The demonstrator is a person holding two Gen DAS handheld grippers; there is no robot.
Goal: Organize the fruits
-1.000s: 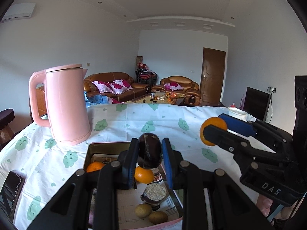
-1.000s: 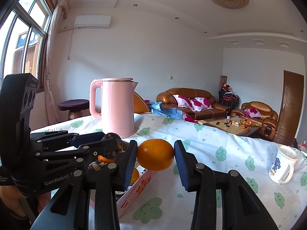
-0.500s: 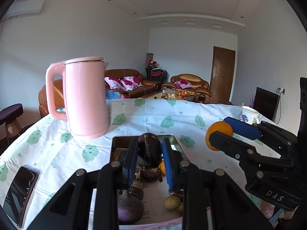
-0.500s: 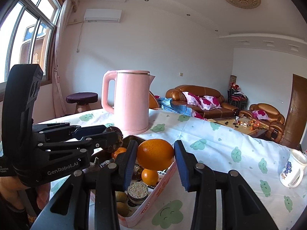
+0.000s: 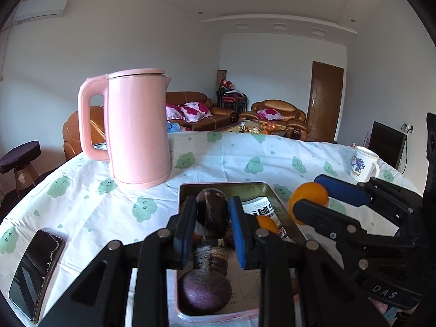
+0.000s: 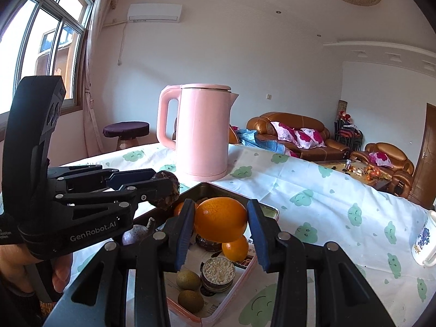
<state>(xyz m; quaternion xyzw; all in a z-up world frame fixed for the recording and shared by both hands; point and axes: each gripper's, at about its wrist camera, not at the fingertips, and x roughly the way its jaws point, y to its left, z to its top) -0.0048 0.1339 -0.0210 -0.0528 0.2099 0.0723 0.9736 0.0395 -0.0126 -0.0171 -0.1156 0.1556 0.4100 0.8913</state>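
- The left gripper [image 5: 212,218] is pinching a dark, wrinkled passion fruit [image 5: 212,212] between its blue pads, held above the near end of the tray [image 5: 226,186].
- The right gripper [image 6: 221,223] clamps a large orange [image 6: 221,218] on both sides; it hangs over the tray's middle.
- From the left wrist view, the right gripper comes in from the right and a little ahead, its orange level with the tray's right rim.
- From the right wrist view, the left gripper sits to the left, its passion fruit over the tray's left edge.
- Below the left gripper's fingers lie a purple round fruit [image 5: 205,290] and a small orange [image 5: 268,223].
- Beneath the right gripper lie another small orange [image 6: 235,248], two kiwis [image 6: 187,279], and a jar with a grainy top [image 6: 219,268].
- A pink kettle [image 5: 137,128] stands ahead and left of the left gripper, just beyond the tray.
- A phone [image 5: 35,269] lies far left, near the edge of the tablecloth [image 5: 234,158].
- A white mug [image 6: 423,241] stands well to the right of the right gripper.
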